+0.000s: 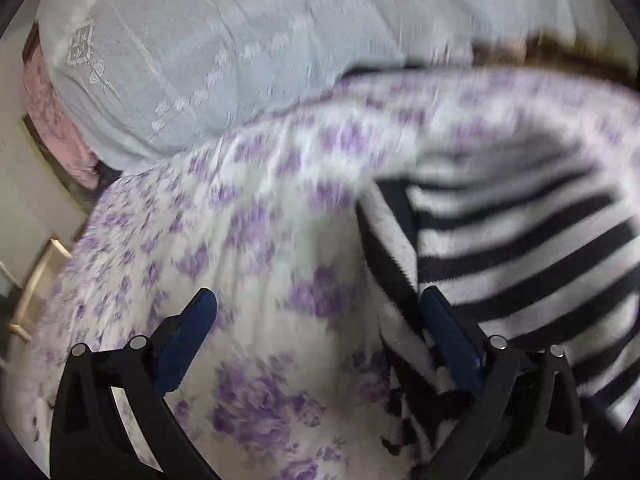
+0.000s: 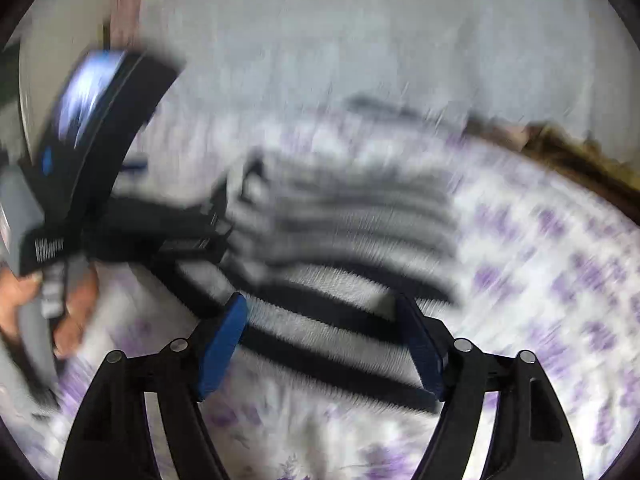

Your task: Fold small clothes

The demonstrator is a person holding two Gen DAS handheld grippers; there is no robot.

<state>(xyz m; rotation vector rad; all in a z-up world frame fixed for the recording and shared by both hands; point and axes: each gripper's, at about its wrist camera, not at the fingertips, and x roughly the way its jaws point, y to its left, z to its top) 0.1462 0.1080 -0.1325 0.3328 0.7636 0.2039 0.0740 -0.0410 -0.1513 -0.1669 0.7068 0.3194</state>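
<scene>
In the left wrist view, the left gripper [image 1: 316, 340] has its blue-padded jaws spread wide and released, with nothing pressed between them. The white bedsheet printed with purple flowers [image 1: 248, 248] fills the gap. The fuzzy black-and-white striped garment [image 1: 520, 256] lies on that sheet to the right; its near edge runs against the inner side of the right-hand finger, though blur makes it hard to say whether cloth and pad actually touch. Beyond the sheet sits a pale grey-blue woven cover [image 1: 208, 52].

In the right wrist view, the right gripper [image 2: 320, 344] is likewise released, jaws wide apart. The striped garment [image 2: 340, 280] lies on the floral sheet directly ahead, and its near hem passes between the two blue pads without being pinched. At the left a hand [image 2: 48, 304] holds the other gripper's grey handle, its black body reaching in over the garment's left side.

Judging from this, the step in hand is a re-grip between folds: both claws are free and poised at the garment's edges. The next move calls for each claw to settle onto an edge or corner, close on a single layer without catching the sheet beneath, and then lift evenly so the fold lands square.
</scene>
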